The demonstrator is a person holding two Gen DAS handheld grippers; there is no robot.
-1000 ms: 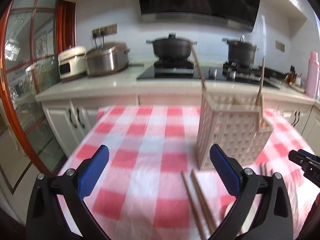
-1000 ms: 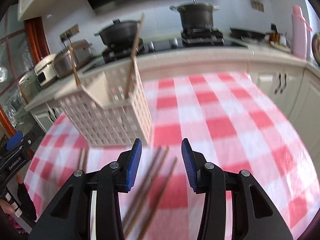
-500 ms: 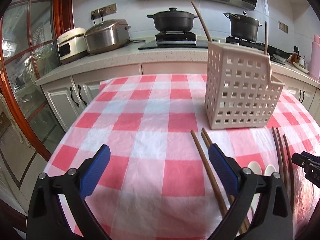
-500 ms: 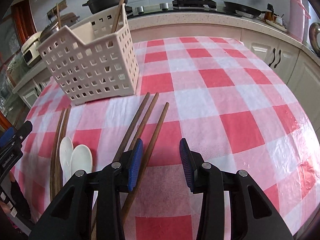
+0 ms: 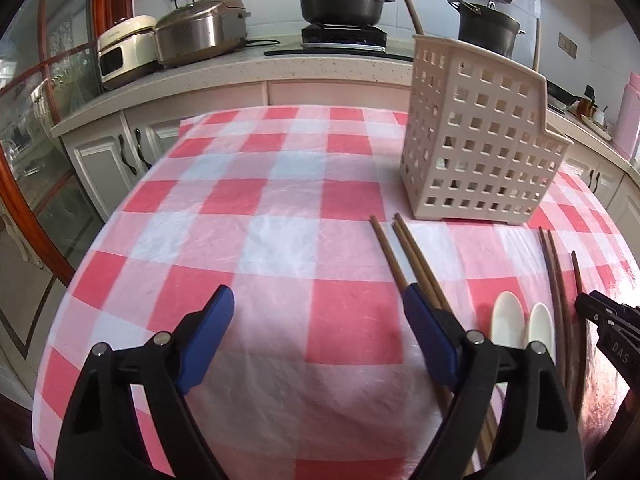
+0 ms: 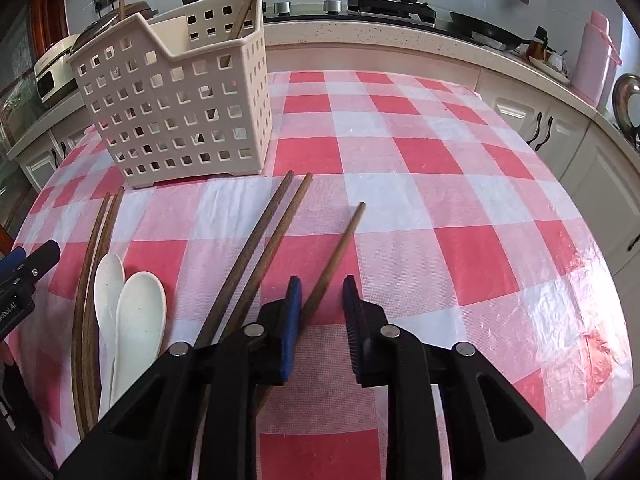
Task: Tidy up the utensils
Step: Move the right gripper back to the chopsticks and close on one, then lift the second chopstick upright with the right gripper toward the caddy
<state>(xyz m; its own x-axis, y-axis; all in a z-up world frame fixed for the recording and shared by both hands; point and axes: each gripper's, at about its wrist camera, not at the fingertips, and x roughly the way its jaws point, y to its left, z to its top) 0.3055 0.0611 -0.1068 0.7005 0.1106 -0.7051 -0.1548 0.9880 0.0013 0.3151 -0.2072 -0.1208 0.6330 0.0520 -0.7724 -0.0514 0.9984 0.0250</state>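
Observation:
In the right wrist view my right gripper (image 6: 323, 304) hangs low over the checked tablecloth (image 6: 440, 160). Its jaws are closing with a single brown chopstick (image 6: 340, 244) between them, near the left pad; the pads do not grip it. Left of it lie two more chopsticks (image 6: 264, 240), two white spoons (image 6: 132, 312) and a dark chopstick pair (image 6: 96, 248). A beige slotted basket (image 6: 180, 100) stands behind with chopsticks upright in it. In the left wrist view my left gripper (image 5: 320, 308) is wide, closing slightly over bare cloth. Three chopsticks (image 5: 404, 256) run under its right pad.
The basket (image 5: 480, 140), spoons (image 5: 508, 320) and dark chopsticks (image 5: 554, 280) sit to the right in the left wrist view. Behind the table runs a counter (image 5: 240, 68) with a rice cooker (image 5: 124, 48), a steel cooker and black pots (image 5: 340, 0). A pink bottle (image 6: 592, 52) stands far right.
Both grippers have sunk and tipped down toward the table. The right jaws have narrowed around the single chopstick. The left jaws have drawn in a little.

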